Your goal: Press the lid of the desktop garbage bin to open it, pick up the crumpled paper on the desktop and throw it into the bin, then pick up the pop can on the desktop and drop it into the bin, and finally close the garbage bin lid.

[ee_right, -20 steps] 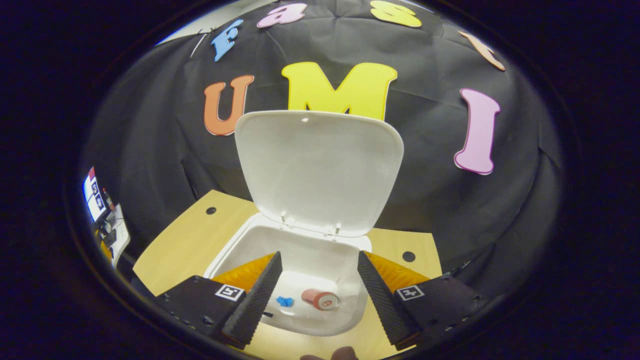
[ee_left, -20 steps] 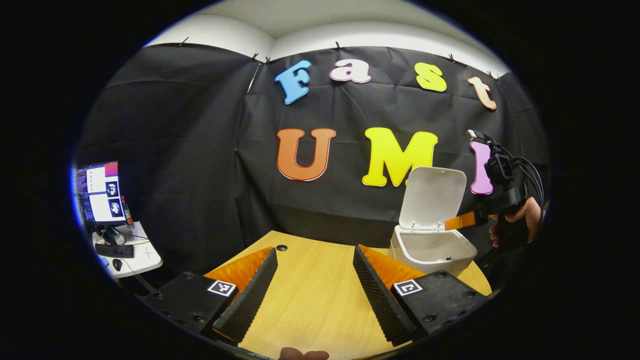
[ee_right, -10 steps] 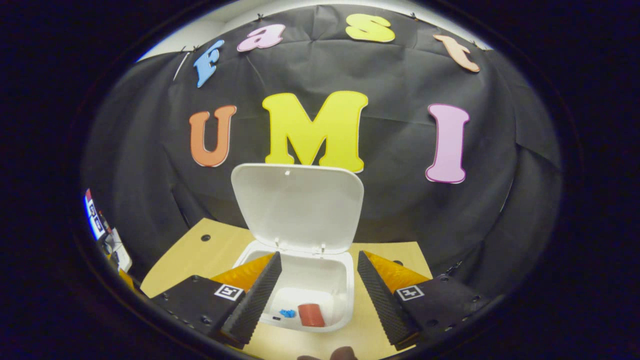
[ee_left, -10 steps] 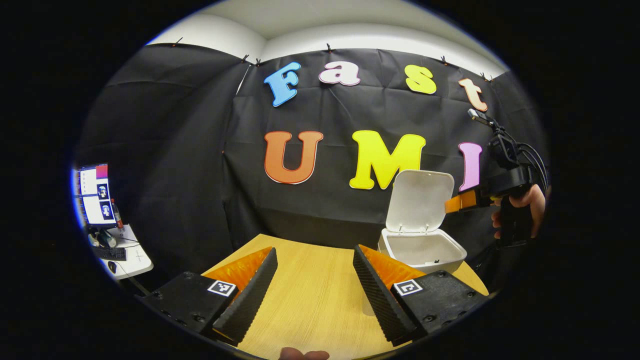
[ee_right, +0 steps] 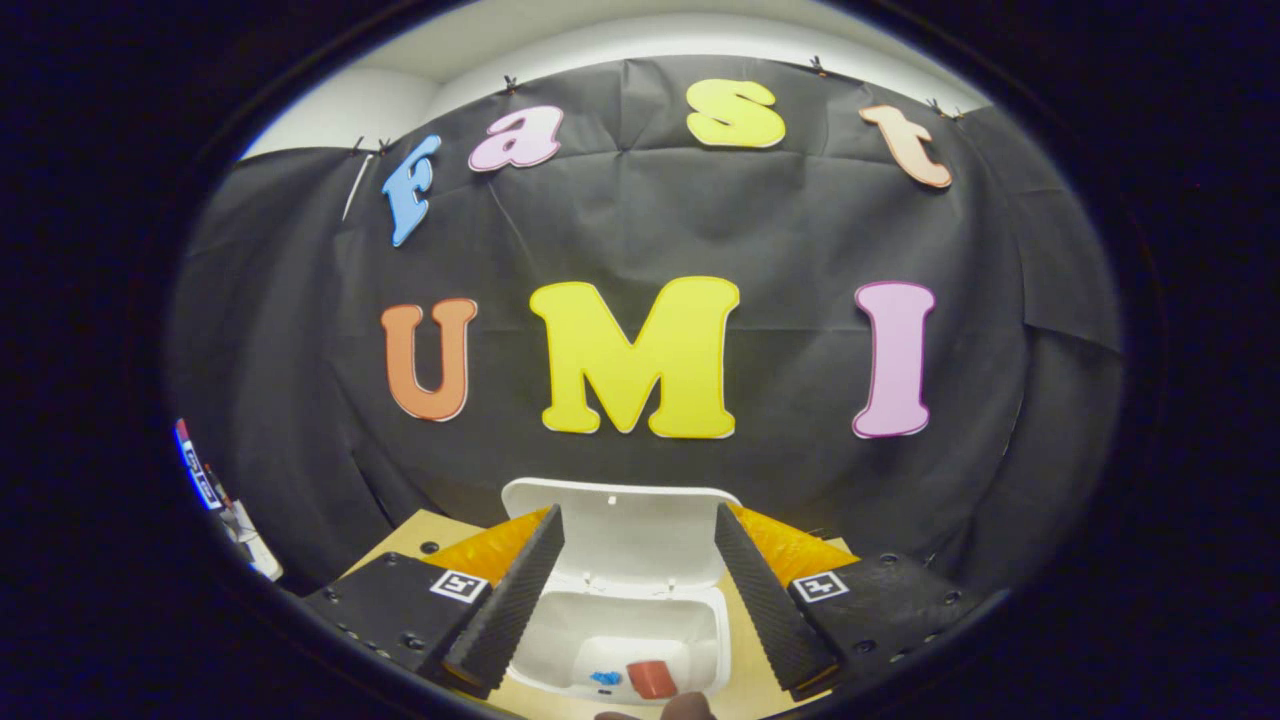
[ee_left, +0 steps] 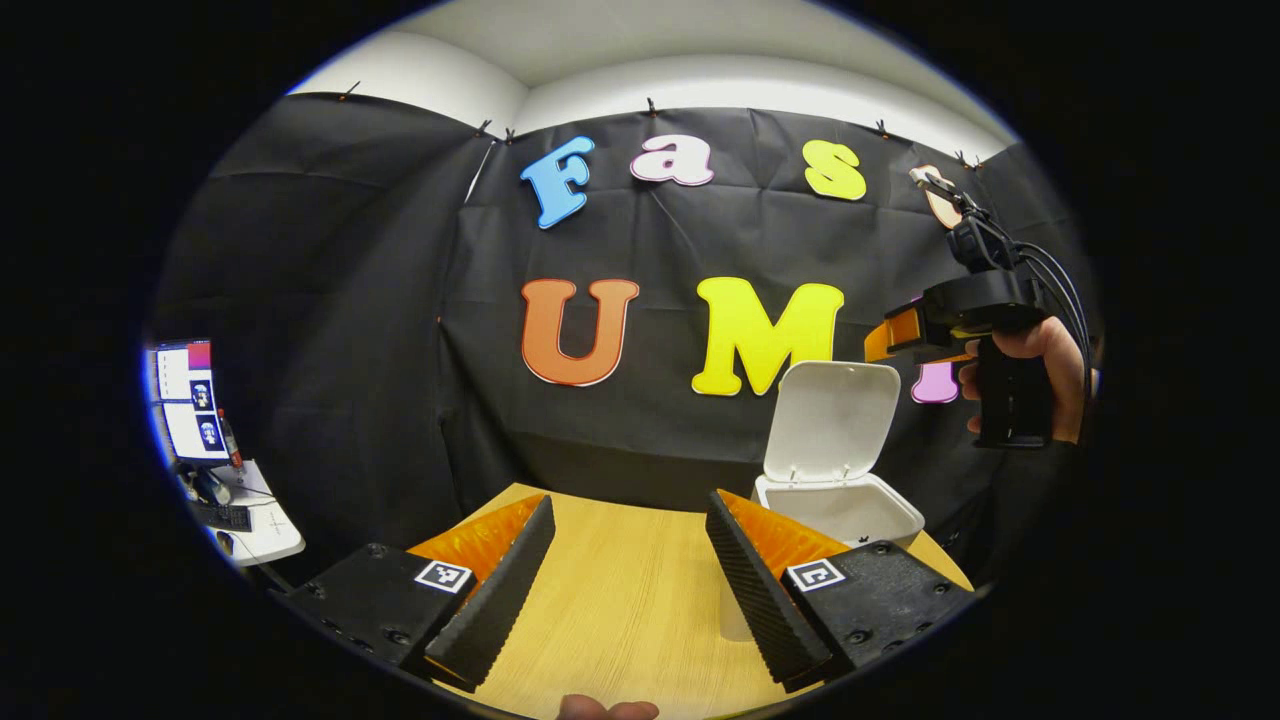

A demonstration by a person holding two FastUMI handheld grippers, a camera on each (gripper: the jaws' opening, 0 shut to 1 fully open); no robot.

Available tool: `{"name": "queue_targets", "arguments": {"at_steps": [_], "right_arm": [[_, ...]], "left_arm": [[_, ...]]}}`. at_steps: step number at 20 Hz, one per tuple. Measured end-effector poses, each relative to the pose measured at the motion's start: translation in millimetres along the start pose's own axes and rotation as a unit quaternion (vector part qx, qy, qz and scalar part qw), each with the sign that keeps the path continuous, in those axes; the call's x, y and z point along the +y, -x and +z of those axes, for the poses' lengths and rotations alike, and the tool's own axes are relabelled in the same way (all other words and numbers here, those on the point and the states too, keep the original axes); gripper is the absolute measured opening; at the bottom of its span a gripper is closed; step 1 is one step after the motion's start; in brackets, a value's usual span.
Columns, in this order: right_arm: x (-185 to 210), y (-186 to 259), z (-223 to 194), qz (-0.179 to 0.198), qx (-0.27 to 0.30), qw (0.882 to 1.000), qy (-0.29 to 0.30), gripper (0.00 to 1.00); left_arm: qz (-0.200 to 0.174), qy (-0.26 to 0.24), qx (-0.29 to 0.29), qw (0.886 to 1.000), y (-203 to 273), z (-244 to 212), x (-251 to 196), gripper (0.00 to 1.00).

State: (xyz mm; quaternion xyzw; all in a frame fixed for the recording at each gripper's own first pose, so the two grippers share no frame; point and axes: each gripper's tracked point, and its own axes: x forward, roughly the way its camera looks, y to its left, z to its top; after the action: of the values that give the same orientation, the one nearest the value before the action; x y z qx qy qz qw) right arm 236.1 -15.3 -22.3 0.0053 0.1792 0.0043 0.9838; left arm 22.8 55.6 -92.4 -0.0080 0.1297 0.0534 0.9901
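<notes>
Left to right we note the left gripper [ee_left: 630, 570] agape and empty over the desk [ee_left: 620, 600], the bin [ee_right: 625, 650] holding paper [ee_right: 604, 677] and can [ee_right: 652, 679], lid [ee_left: 828, 420] upright, right gripper [ee_right: 635, 590] agape above it: only closing the lid remains, we judge.

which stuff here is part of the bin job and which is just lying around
Part of the job:
- garbage bin, lid standing open
- pop can lying inside the bin
- small blue item beside the can, too small to identify
- right gripper above the bin, jaws open
- left gripper over the desk, jaws open

Just lying about:
- monitor
- keyboard
</notes>
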Motion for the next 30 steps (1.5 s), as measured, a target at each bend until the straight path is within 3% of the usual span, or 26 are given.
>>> {"name": "queue_targets", "arguments": {"at_steps": [8, 15, 24, 30], "right_arm": [[12, -51, 21, 0.002, -0.005, 1.0, -0.014, 0.95], [6, -76, 5, -0.013, 0.024, 0.999, -0.027, 0.94], [8, -49, -13, -0.018, 0.039, 0.999, -0.026, 0.95], [10, -10, -59, -0.019, 0.074, 0.997, -0.028, 0.95]], "left_arm": [[0.032, -0.001, 0.007, 0.999, -6, 4, 12, 0.98], [0.034, -0.001, 0.012, 0.999, -11, 6, 6, 0.98], [0.02, -0.005, 0.005, 1.0, -3, 9, 4, 0.98], [-0.011, -0.006, 0.007, 1.0, 11, 6, -5, 0.98]]}}
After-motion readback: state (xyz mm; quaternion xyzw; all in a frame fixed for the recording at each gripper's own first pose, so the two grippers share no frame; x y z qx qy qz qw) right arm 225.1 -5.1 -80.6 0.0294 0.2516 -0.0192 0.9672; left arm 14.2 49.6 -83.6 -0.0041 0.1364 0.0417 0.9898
